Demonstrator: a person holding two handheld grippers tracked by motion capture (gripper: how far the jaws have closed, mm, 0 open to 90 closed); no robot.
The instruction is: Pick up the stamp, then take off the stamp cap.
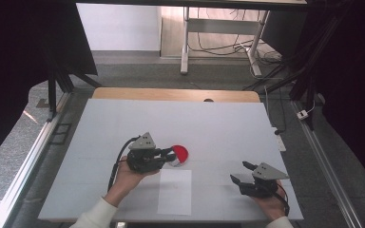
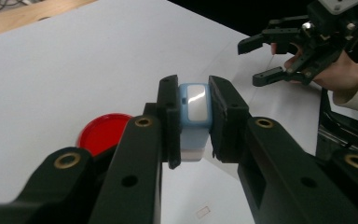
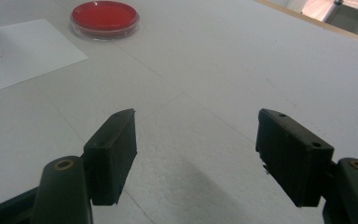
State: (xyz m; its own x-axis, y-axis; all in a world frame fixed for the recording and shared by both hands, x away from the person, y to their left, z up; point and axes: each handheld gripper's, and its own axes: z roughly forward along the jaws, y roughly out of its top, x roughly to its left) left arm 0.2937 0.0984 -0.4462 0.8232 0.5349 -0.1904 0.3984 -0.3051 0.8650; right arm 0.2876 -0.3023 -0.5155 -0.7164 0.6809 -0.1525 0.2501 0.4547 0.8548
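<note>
Left tongs (image 2: 195,122) were clamped on a small blue-and-white block (image 2: 194,109), clearest in their own view; right tongs (image 3: 196,154) sat wide open, empty.

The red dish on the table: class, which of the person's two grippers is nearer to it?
Left. The left gripper hangs right beside the red dish, shut on a small blue block; the right gripper sits open, far off toward the table's near right corner.
</note>
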